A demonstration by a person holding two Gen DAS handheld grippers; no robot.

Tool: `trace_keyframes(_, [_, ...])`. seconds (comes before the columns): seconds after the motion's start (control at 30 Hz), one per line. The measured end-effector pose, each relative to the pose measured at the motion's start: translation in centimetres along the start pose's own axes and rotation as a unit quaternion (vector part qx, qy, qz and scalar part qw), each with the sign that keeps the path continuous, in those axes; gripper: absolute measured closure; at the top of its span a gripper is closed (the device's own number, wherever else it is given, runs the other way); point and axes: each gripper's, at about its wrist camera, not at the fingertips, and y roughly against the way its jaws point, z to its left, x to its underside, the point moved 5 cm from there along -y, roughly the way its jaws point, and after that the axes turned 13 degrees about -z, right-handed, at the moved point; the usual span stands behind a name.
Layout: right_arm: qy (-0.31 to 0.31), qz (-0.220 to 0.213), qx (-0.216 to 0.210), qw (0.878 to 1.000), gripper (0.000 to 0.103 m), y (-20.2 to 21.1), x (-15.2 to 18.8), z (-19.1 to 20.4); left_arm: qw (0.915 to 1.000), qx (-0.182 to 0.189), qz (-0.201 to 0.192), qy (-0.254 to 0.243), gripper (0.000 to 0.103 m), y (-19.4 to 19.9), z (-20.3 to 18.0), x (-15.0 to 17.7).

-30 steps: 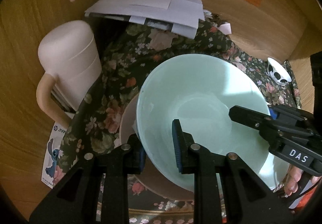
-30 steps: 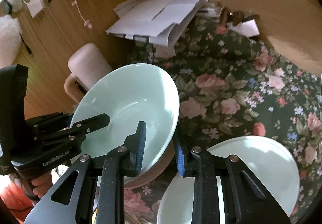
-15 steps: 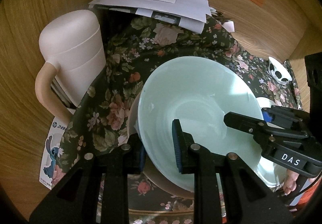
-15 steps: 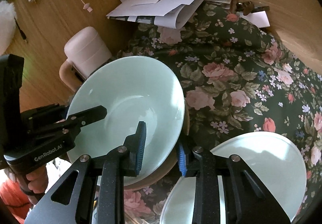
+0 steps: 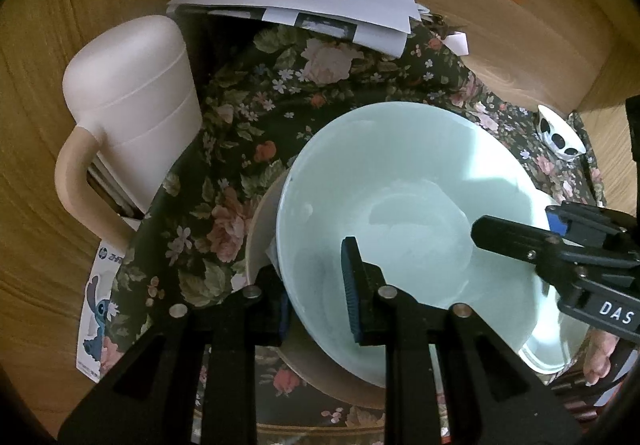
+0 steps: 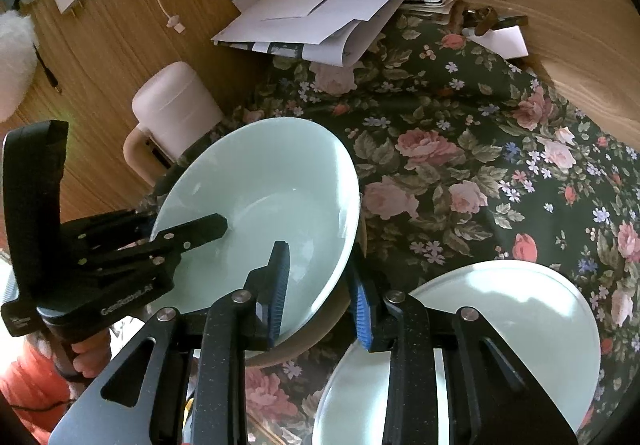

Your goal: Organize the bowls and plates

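**Two grippers, one pale green bowl**

Nearest, the left gripper (image 5: 316, 285) straddles the near rim of the pale green bowl (image 5: 400, 213), one finger inside, one outside; whether it actually pinches I cannot tell. The right gripper (image 6: 320, 285) takes the opposite rim the same way, its blue pads standing slightly off the wall, so it looks released (or barely touching). The bowl sits tilted in a beige bowl (image 5: 260, 229) on the floral cloth (image 6: 460, 149). Glazed and hard, it will likely be slippery and chip if knocked; the rim is the only hold. Beside it lies a white plate (image 6: 520, 309), cut off below. Farther back stand a pink jug (image 5: 132, 105) and a heap of papers (image 5: 304, 1). The beige bowl is mostly hidden
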Motion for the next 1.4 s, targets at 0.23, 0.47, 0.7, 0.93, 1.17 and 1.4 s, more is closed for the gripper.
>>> trace_keyframes(0.23, [0.011, -0.015, 0.007, 1.0, 0.074, 1.1, -0.3, -0.5, 1.0, -0.007, -0.002, -0.003, 0.081, -0.4, 0.1, -0.1])
trace_keyframes(0.47, [-0.002, -0.012, 0.006, 1.0, 0.074, 1.3, 0.3, -1.4, 0.9987, -0.035, -0.023, -0.029, 0.08, 0.0, -0.2, -0.7])
trace_keyframes(0.7, [-0.015, -0.034, 0.012, 0.999, 0.071, 2.8, -0.2, -2.5, 0.9996, -0.027, -0.005, -0.01, 0.076, 0.0, 0.1, -1.3])
trace_keyframes(0.93, [-0.014, -0.08, 0.047, 0.996, 0.053, 6.5, -1.7, -4.9, 0.997, -0.042, -0.056, -0.034, 0.048, 1.9, -0.9, -3.3])
trace_keyframes(1.17, [-0.027, -0.127, 0.088, 0.988, 0.045, 11.2, -2.7, -8.2, 0.9944, -0.018, -0.095, -0.043, 0.036, 4.0, -3.7, -6.0])
trace_keyframes(1.4, [-0.038, -0.159, 0.144, 0.976, 0.041, 15.7, -2.5, -12.0, 0.9915, 0.028, -0.114, -0.056, 0.022, 4.0, -9.2, -7.2])
